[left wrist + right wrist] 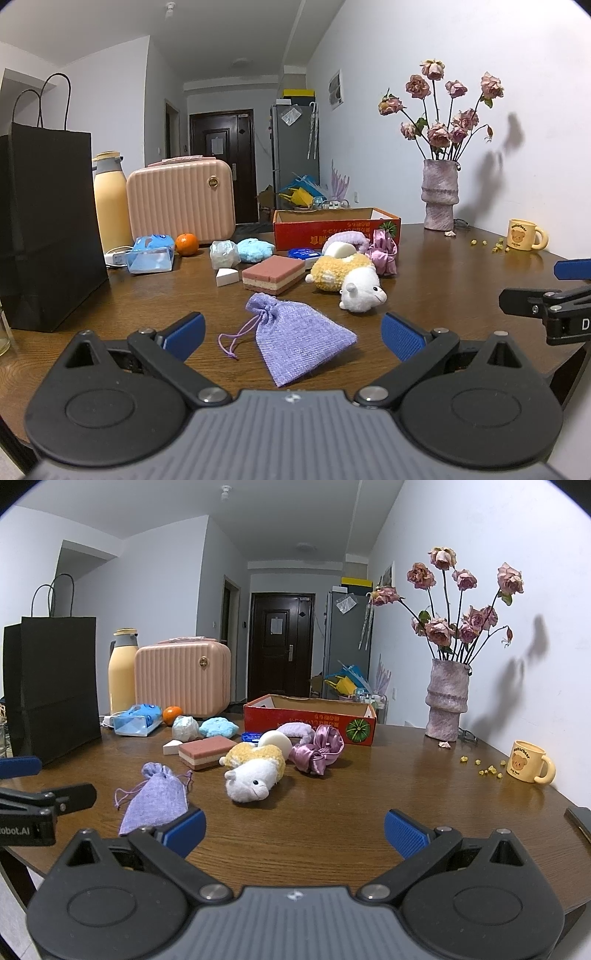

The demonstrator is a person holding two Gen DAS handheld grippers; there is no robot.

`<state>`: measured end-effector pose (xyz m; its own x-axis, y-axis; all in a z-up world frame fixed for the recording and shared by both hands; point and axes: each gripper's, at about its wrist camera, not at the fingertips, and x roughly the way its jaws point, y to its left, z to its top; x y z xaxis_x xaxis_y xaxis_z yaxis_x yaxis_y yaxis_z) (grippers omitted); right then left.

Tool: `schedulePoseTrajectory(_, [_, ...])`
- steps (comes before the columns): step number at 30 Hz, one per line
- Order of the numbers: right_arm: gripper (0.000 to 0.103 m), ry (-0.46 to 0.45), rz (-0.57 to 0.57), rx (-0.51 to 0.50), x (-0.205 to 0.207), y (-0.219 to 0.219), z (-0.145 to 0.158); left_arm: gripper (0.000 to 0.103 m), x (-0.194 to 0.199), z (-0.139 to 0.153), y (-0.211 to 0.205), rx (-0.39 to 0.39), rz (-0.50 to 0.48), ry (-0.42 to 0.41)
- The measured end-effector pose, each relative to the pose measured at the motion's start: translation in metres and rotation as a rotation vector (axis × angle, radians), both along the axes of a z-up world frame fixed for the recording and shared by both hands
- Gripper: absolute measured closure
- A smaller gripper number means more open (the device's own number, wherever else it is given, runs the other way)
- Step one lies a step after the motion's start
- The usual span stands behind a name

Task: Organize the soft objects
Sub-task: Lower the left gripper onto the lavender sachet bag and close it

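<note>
A lilac drawstring pouch [299, 339] [157, 801] lies flat on the wooden table, between the open fingers of my left gripper [293, 336] and untouched. Behind it lie a yellow-and-white plush sheep [351, 278] [255, 771], a pink layered sponge [273, 273] [207, 751], a satin scrunchie [384, 254] [319, 751], a blue fluffy puff [255, 250] [218, 727] and a white wedge sponge [226, 276]. The red cardboard box [332, 230] [310, 720] stands open at the back. My right gripper [294, 829] is open over bare table in front of the sheep.
A black paper bag [48, 229], a yellow flask [110, 206] and a pink case [181, 199] stand at the left. An orange [186, 244] and a tissue pack [149, 254] lie nearby. A vase of dried roses [447, 701] and a bear mug [530, 762] stand right.
</note>
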<state>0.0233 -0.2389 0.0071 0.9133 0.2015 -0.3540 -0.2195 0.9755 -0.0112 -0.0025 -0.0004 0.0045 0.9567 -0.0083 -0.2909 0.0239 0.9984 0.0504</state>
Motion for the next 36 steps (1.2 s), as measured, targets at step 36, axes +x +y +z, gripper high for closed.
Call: schedulePoseTrajectory(36, [0.000, 0.094, -0.029, 0.004, 0.079, -0.002, -0.031, 0.000, 0.102, -0.023, 0.002, -0.004, 0.048, 0.163])
